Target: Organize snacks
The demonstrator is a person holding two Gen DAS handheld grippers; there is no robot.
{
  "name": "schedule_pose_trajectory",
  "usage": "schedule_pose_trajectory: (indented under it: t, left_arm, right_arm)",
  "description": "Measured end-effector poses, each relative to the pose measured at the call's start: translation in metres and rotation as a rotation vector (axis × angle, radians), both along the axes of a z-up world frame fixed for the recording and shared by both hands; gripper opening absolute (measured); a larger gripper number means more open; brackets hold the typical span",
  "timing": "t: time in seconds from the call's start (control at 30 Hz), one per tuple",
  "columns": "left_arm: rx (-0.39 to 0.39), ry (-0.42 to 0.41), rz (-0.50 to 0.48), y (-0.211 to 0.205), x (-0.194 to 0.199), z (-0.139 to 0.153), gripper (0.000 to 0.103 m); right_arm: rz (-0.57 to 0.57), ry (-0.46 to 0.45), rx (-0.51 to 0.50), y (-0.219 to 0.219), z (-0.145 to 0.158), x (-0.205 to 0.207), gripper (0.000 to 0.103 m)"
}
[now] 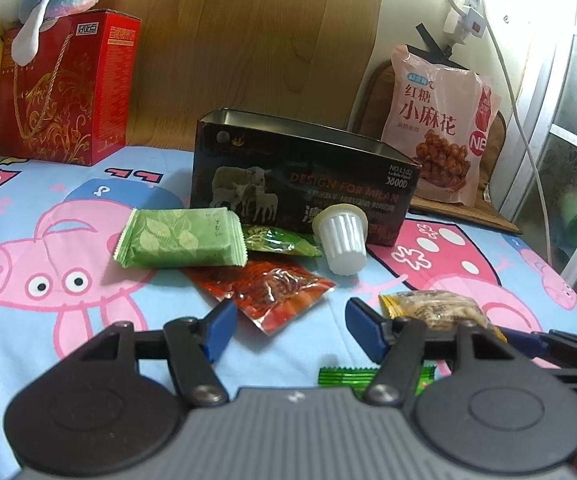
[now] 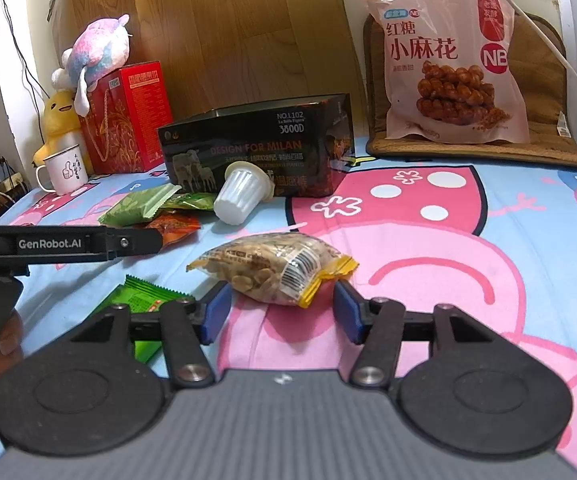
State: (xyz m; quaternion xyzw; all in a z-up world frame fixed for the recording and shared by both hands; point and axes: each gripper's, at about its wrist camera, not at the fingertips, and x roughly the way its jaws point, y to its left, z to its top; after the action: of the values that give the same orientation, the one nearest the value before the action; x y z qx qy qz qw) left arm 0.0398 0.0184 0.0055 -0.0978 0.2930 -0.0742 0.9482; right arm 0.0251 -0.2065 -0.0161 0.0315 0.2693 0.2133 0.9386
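Nearest the right claw [image 2: 282, 312], its jaws standing apart and empty, a yellow-edged peanut packet [image 2: 274, 270] is lying on the cartoon sheet [image 2: 468, 280]. Judging by this, the pick is just beginning: closing on the packet, then carrying it to the open black box [image 2: 256, 146]. Left claw [image 1: 290, 326] is hovering apart above the red packet [image 1: 264, 290].

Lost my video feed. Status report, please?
Both grippers open: left gripper, right gripper. Peanut packet lies just ahead of the right fingers, not gripped. Black box open-topped behind; white cup leans against it.
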Motion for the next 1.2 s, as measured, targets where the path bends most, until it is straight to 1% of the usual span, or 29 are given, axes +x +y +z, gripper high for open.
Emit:
schedule_pose_trajectory:
  t: [0.43, 0.83, 0.97, 1.0, 1.03, 1.2]
  left_arm:
    - [-0.018, -0.004, -0.004, 0.002, 0.000, 0.000, 0.062]
    - [-0.017, -0.003, -0.004, 0.002, 0.000, 0.000, 0.062]
    - [-0.019, 0.000, -0.004, 0.002, 0.000, 0.000, 0.062]
    - [-0.020, 0.001, -0.003, 0.002, 0.000, 0.000, 0.062]
    - [-0.022, 0.002, -0.004, 0.003, 0.000, 0.000, 0.062]
    - [-0.030, 0.006, -0.004, 0.004, 0.001, -0.001, 0.062]
  right_arm:
    - [-0.011, -0.002, -0.010, 0.001, 0.000, 0.000, 0.059]
    - [-0.011, -0.002, -0.010, 0.001, 0.000, 0.000, 0.060]
    - [-0.001, -0.006, -0.027, 0.004, 0.000, 0.001, 0.059]
    - [0.000, -0.008, -0.034, 0.006, 0.000, 0.002, 0.056]
    - [0.004, -0.010, -0.037, 0.007, 0.000, 0.002, 0.049]
    - [0.028, -0.008, -0.040, 0.018, 0.001, 0.010, 0.037]
